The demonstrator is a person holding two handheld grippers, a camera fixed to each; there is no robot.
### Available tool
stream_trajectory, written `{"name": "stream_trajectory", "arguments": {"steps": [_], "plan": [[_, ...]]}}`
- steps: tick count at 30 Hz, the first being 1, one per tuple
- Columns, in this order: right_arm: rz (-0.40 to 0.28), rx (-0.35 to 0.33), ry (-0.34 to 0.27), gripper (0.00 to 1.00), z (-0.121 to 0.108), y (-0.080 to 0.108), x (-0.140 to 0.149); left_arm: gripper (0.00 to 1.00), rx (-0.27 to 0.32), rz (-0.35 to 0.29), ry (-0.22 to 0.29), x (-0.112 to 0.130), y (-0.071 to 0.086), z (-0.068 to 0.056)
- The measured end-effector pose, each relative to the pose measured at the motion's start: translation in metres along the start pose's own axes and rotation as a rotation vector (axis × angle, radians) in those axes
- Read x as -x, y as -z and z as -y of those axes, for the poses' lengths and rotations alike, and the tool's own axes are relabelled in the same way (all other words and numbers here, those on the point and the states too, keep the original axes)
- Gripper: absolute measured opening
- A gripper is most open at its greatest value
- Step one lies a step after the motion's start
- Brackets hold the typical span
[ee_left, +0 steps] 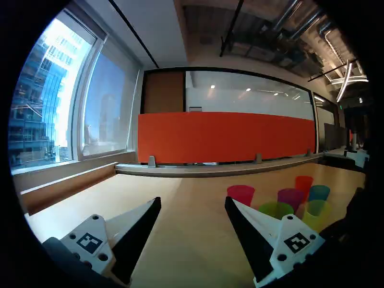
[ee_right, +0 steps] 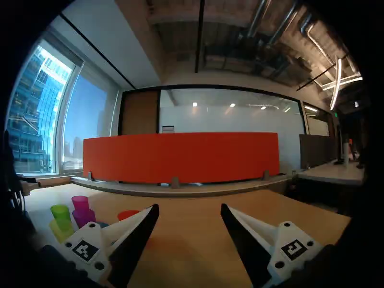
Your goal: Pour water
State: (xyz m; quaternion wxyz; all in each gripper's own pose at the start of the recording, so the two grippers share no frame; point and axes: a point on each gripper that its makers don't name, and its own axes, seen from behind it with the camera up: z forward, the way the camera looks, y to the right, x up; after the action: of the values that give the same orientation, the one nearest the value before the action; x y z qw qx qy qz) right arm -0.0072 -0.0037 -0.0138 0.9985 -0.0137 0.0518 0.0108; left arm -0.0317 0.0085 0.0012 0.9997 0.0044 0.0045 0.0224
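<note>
Cups (ee_left: 290, 197), translucent coloured plastic tumblers, cluster on smooth pale wood table (ee_left: 192, 249). Left gripper (ee_left: 192, 199) and right gripper (ee_right: 188, 206): white wedge fingers, black-lined, spread apart, empty.

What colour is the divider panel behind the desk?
Orange-red divider panel, clearest in the right gripper view.

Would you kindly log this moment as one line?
left hand-held gripper open | right hand-held gripper open | coloured cups on desk, untouched
</note>
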Motion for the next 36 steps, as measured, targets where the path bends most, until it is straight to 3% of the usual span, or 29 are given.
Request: {"name": "stream_trajectory", "arguments": {"steps": [23, 36], "plan": [[0.066, 0.004, 0.020, 0.99, -0.002, -0.003, 0.027, 0.99, 0.000, 0.000, 0.000, 0.000, 0.000, 0.000], [0.076, 0.007, 0.026, 0.99, -0.003, -0.003, 0.028, 0.99, 0.000, 0.000, 0.000, 0.000, 0.001, 0.000]]}}
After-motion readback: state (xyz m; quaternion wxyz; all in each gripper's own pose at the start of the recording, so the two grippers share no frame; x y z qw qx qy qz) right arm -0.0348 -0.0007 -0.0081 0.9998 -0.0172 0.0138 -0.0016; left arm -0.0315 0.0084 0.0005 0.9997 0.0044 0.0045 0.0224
